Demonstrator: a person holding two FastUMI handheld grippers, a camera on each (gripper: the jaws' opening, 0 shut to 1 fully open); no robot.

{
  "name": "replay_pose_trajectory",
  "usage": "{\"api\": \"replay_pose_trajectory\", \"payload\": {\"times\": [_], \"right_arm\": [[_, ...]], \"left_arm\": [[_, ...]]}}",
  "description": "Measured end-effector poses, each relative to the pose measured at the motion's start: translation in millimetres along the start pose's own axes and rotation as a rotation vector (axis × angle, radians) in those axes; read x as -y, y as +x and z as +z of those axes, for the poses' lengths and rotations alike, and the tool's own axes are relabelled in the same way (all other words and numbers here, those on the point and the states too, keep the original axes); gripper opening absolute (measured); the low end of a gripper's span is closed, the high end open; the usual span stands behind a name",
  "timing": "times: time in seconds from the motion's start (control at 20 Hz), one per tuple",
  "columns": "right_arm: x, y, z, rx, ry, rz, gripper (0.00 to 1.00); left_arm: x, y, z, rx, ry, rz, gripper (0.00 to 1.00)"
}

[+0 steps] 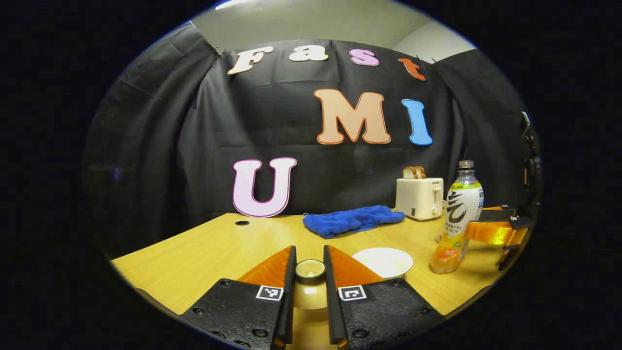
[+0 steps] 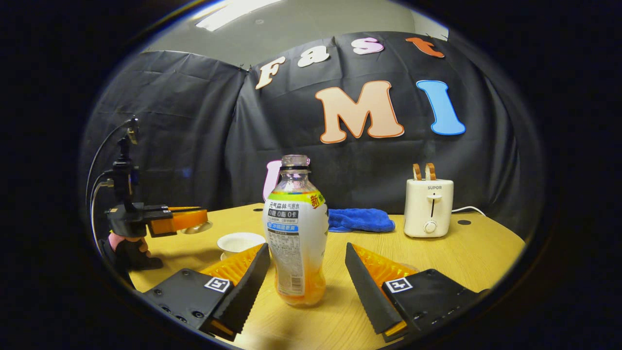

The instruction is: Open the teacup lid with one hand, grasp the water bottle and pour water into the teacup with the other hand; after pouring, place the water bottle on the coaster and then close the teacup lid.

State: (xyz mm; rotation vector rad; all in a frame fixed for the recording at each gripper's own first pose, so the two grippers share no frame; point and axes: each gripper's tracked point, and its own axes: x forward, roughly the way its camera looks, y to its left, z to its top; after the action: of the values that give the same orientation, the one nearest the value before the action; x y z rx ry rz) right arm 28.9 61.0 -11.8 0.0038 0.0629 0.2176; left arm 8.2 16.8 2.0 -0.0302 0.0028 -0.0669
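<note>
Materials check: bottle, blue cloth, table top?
Bottle: looks like clear plastic, since the liquid shows through below a printed wrap. Blue cloth: soft, fuzzy pile, probably microfibre or terry. Table: wood-grain surface with a smooth matte sheen, likely laminate rather than solid wood.

Both views low over table (image 1: 204,257), facing wall; share bottle (image 1: 459,218), seemingly toaster (image 2: 428,206).

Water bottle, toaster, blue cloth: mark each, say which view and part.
water bottle (image 2: 295,228): right gripper view, label.
toaster (image 2: 428,208): right gripper view, front face.
blue cloth (image 1: 352,219): left gripper view, middle fold.
</note>
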Motion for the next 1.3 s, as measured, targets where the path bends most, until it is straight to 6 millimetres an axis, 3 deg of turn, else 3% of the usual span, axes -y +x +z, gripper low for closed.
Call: {"api": "replay_pose_trajectory", "payload": {"times": [0.2,0.25,0.3,0.55,0.8,0.95,1.05,1.3], "right_arm": [[-5,15,-7,-0.043,-0.002,-0.007,0.98],[-5,19,-8,-0.052,-0.001,-0.012,0.94],[-5,23,-9,-0.062,-0.002,-0.018,1.0],[-4,42,-20,-0.127,-0.004,-0.05,0.98],[3,45,-22,-0.149,-0.036,-0.131,0.63],[-4,42,-20,-0.147,-0.086,-0.132,0.63],[-7,41,-14,-0.156,-0.116,-0.134,0.63],[-3,41,36,-0.099,-0.317,-0.201,0.63]], "left_arm": [[-20,-1,0,-0.002,0.0,0.026,0.26],[-23,-1,0,-0.001,0.0,0.03,0.26],[-25,-2,0,-0.002,0.001,0.033,0.26],[-37,-1,0,-0.003,0.003,0.055,0.26],[-42,-1,1,-0.003,0.002,0.074,0.26],[-41,-2,1,-0.003,0.002,0.072,0.26],[-41,-1,1,-0.004,0.001,0.072,0.26],[-42,-2,1,-0.005,0.0,0.071,0.26]]}}
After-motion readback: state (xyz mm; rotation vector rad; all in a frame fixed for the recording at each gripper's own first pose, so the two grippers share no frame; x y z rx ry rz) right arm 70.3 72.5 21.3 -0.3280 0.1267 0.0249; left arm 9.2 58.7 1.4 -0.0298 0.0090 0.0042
